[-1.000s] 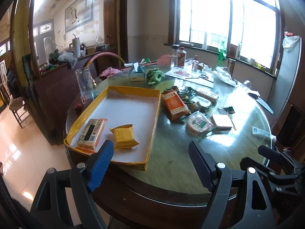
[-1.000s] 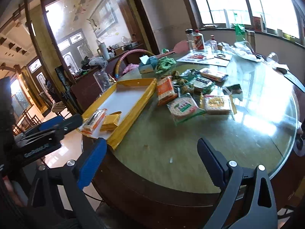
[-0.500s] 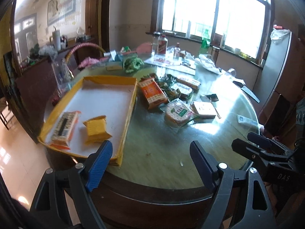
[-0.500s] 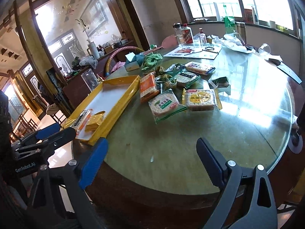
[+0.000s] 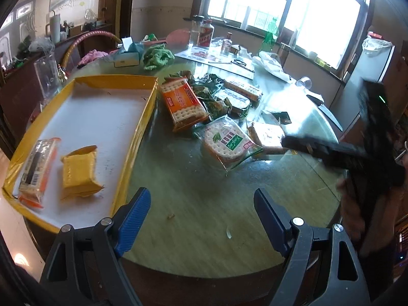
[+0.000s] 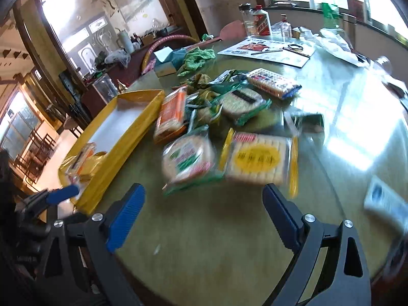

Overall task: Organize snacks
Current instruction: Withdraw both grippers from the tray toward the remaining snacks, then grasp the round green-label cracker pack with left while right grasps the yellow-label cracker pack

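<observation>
Both claws, left claw and right claw, are held released above the tabletop; the crinkly, light, crushable green-label cracker pack at twelve o'clock is best gripped across its flat sides.

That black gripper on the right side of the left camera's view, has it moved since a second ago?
Yes. The right gripper has swung in over the table, toward the snack packets, from beyond its right edge.

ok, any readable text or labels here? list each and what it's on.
Nothing reads for certain.
Round cracker pack: green label, Chinese characters, too distorted.
Orange cracker pack: print too small.
Yellow cracker pack: characters in a circle, motion-blurred.
Barcoded packet: digits too small.
White bottle: red label, unreadable.
</observation>
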The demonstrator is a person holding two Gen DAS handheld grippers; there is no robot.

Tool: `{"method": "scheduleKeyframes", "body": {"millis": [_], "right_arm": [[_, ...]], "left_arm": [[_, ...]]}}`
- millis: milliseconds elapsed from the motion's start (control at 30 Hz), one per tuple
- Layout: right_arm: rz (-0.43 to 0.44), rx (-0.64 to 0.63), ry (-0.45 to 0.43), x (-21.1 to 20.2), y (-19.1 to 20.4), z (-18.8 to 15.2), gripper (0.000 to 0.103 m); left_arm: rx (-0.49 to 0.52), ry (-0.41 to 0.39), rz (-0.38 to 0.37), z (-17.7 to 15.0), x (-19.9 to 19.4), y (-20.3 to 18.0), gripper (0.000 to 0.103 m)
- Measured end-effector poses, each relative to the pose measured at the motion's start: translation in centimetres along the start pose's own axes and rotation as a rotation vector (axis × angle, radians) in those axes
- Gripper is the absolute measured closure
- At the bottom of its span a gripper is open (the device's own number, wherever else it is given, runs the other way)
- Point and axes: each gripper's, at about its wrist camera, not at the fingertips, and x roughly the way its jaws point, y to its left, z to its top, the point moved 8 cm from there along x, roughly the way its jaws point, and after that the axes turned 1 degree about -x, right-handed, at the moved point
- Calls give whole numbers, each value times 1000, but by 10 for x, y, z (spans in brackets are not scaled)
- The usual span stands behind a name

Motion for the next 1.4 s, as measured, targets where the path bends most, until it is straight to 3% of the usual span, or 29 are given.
{"method": "scheduleKeyframes", "body": {"millis": [100, 200, 367, 467, 767, 900, 1000, 1067, 1133, 1200, 1400], "right_arm": [[27, -14, 48, 26, -15, 22, 9], [119, 6, 117, 52, -24, 39, 9], [54, -38, 183, 89, -37, 53, 9], [37, -37, 205, 94, -44, 48, 9], [136, -41, 220, 58, -29, -10, 9], [93, -56, 180, 49, -15, -29, 9], [-31, -77, 157, 52, -11, -32, 9], [-89, -74, 145, 51, -11, -34, 13], [-156, -69, 137, 49, -17, -34, 22], [-173, -42, 130, 43, -24, -35, 30], [-232, 10, 92, 30, -44, -41, 32]], "left_arm": [[-12, 7, -14, 2, 6, 2, 20], [-13, 20, -17, 3, 10, 2, 20], [-15, 34, -21, 5, 16, 2, 20], [-23, 42, -25, 7, 19, 3, 20], [-34, 48, -34, 8, 21, 4, 20], [-41, 68, -27, 16, 30, 3, 20], [-52, 98, -17, 26, 47, 2, 20], [-63, 121, -20, 35, 61, -1, 20], [-60, 150, -5, 40, 77, -4, 20], [-35, 163, 22, 45, 94, -10, 20], [-25, 207, 73, 44, 133, -22, 20]]}}
